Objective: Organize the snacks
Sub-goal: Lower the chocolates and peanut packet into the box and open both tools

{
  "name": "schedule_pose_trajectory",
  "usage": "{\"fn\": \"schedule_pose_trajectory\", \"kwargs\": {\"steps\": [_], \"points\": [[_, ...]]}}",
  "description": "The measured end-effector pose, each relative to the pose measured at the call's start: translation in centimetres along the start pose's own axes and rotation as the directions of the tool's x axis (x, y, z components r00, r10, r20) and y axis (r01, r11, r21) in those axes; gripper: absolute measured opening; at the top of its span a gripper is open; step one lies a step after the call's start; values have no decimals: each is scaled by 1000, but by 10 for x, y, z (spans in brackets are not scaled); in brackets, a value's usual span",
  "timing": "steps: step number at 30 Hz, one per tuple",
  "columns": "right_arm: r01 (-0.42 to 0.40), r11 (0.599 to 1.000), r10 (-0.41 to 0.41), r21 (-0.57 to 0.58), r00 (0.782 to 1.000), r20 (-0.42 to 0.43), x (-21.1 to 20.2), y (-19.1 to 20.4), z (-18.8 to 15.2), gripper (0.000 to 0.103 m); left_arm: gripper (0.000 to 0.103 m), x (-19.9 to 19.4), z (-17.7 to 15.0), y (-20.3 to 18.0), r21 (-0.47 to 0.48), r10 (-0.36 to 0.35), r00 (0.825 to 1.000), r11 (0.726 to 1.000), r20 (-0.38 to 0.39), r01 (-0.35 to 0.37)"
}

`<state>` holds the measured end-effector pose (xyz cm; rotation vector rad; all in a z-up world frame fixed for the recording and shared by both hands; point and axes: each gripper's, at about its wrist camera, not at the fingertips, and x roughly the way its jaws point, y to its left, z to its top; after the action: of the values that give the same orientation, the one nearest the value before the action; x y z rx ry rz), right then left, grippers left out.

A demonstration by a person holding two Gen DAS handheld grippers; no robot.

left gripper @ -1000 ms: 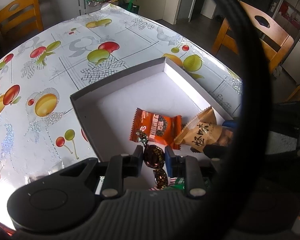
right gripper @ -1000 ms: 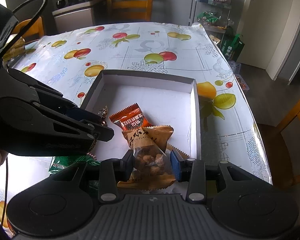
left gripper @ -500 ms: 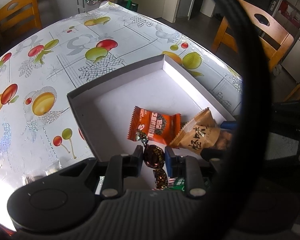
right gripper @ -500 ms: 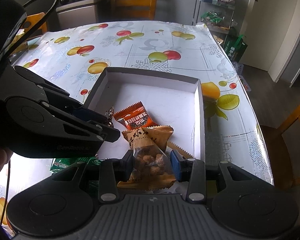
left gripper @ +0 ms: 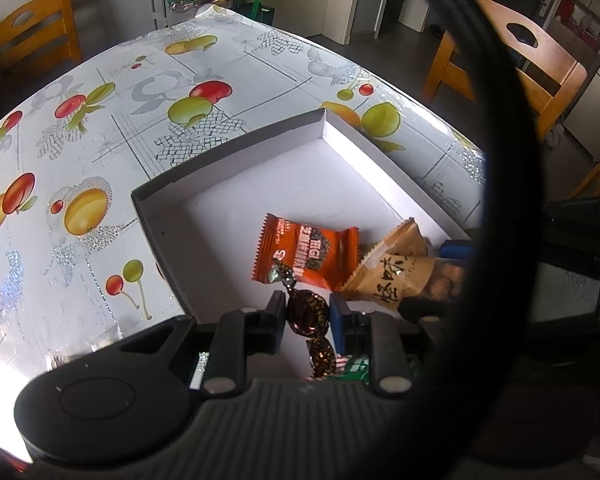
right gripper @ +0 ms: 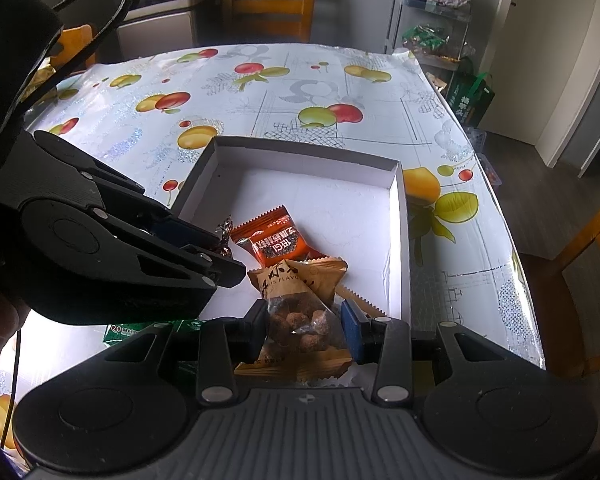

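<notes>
A shallow white box (left gripper: pixel 228 148) (right gripper: pixel 396 216) lies on the fruit-print tablecloth. Inside it rests an orange snack packet (left gripper: pixel 308 254) (right gripper: pixel 272 242). My left gripper (left gripper: pixel 306 316) is shut on a dark brown wrapped candy (left gripper: pixel 306 314), held over the box's near left corner; in the right wrist view that gripper (right gripper: pixel 220 250) shows from the side, with the candy's twisted end (right gripper: pixel 224 228) peeking out. My right gripper (right gripper: pixel 304 328) is shut on a tan bag of brown nuts (right gripper: pixel 300 312) (left gripper: pixel 396 276), over the box's near edge beside the orange packet.
A green packet (right gripper: pixel 140 330) (left gripper: pixel 356 366) lies on the table just outside the box's near side. Wooden chairs (right gripper: pixel 270 4) (left gripper: pixel 520 56) stand around the table. A rack with bagged snacks (right gripper: pixel 432 28) stands past the far right corner. A black cable (left gripper: pixel 496 160) crosses the left wrist view.
Both views have shifted very slightly, and the box sits a little lower in the frames. Both grips are unchanged.
</notes>
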<state>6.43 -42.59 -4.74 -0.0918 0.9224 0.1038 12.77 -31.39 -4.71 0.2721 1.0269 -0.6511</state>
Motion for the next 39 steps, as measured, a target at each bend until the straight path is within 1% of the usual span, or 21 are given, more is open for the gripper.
{"fn": "schedule_pose_trajectory", "kwargs": {"steps": [4,7,9,14,17,20,22,23,27,35,37,39], "points": [[2,1000,-2,-3,1000,-4,1,1,0,41,20,-1,-1,-4,33,17,1000,999,4,-17],[4,1000,-4,-3,1000,-3,0,1,0,42,21,-2,-1,-6,39,20,1000,999,7,-21],[10,1000,-10,-5,1000,-4,0,1,0,45,21,-3,0,-7,47,24,1000,999,10,-24],[12,1000,-12,-4,1000,-1,-2,2,-1,45,22,-5,-1,-8,49,24,1000,998,18,-25],[16,1000,-16,-7,1000,4,-4,3,0,48,22,-7,-1,-9,51,23,999,998,25,-24],[21,1000,-21,-10,1000,10,-6,3,0,49,26,-11,-1,-8,46,23,999,999,38,-25],[24,1000,-24,-11,1000,15,-8,3,1,49,32,-14,-1,-8,41,21,999,999,48,-23],[26,1000,-25,-12,1000,17,-9,3,2,50,34,-15,0,-7,38,19,998,999,53,-21],[32,999,-32,-9,999,36,-15,2,4,53,36,-23,1,-4,23,13,997,1000,75,-15],[56,998,-56,-11,996,63,-22,5,9,55,40,-40,1,-1,11,18,992,1000,121,-20],[62,998,-61,-13,996,64,-24,7,9,55,43,-44,0,0,6,17,992,1000,128,-18],[62,998,-61,-10,996,65,-25,8,9,56,49,-47,-2,3,-4,19,991,1000,135,-18]]}}
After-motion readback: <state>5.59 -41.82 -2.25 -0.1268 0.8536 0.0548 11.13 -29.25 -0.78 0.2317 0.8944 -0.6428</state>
